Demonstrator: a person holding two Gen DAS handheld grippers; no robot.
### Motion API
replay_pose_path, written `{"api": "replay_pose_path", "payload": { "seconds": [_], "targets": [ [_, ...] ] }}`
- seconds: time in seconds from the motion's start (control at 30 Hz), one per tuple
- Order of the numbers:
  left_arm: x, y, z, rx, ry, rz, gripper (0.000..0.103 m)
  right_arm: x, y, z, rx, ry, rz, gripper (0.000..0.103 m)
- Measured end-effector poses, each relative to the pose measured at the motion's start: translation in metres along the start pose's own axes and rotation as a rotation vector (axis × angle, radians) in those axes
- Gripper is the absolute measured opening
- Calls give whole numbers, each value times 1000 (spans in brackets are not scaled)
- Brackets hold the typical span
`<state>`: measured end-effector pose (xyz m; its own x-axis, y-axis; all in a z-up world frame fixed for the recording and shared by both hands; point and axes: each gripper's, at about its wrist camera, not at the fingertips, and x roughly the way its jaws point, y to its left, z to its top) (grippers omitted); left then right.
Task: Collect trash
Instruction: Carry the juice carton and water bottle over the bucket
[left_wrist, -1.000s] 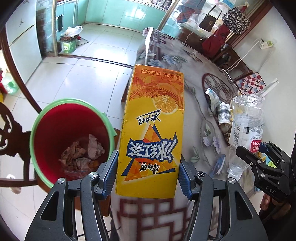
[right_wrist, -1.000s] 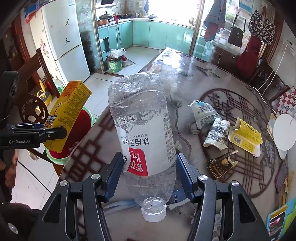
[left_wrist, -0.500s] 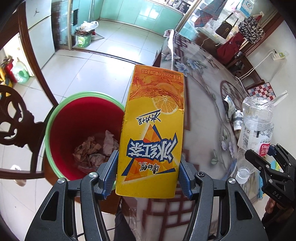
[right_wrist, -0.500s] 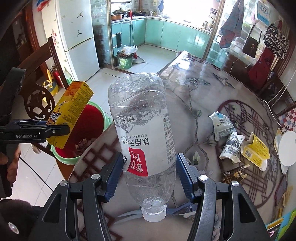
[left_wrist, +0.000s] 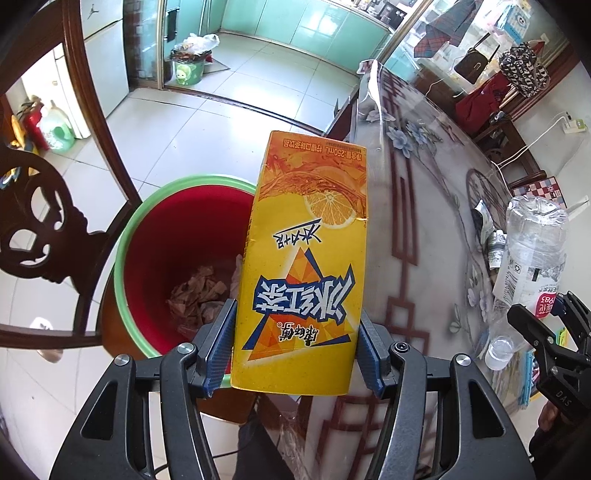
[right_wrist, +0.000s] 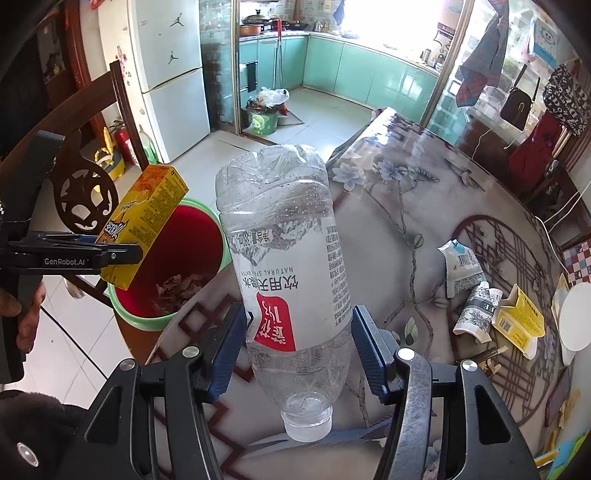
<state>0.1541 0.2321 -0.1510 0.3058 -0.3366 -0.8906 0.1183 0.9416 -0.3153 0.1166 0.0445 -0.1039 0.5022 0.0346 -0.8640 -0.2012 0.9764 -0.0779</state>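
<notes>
- The left claw (left_wrist: 295, 354) is clamped on the lower end of a yellow drink carton (left_wrist: 306, 266), one pad on each narrow side, so the box stands upside down and stiff above the claw.
- The carton hangs near the rim of the red bin (left_wrist: 122, 258), which stands on the floor just beside the bench (left_wrist: 417, 177); in the right wrist view its lower corner already overlaps the bin's mouth, which suits a straight drop.
- The right claw (right_wrist: 299, 347) grips a clear plastic bottle (right_wrist: 284, 251) around its lower body, cap end toward the camera, above the bench edge and nearer the bench than the carton is.
- Crumpled paper (left_wrist: 199, 295) already lies in the bin.
- More trash remains on the bench: a white wrapper (right_wrist: 461, 269), a crushed paper cup (right_wrist: 476, 314) and an opened yellow box (right_wrist: 521, 321), apparently left for later trips.
</notes>
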Motion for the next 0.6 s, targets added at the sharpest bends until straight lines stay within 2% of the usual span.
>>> {"api": "replay_pose_path", "payload": {
  "seconds": [0.27,0.6],
  "targets": [
    [7,16,0,-21,24,35,57,6,17,9,-58,-2,7,57],
    [9,27,-4,-29,45,67,57,23,67,26,-164,-16,108,57]
  ]
}}
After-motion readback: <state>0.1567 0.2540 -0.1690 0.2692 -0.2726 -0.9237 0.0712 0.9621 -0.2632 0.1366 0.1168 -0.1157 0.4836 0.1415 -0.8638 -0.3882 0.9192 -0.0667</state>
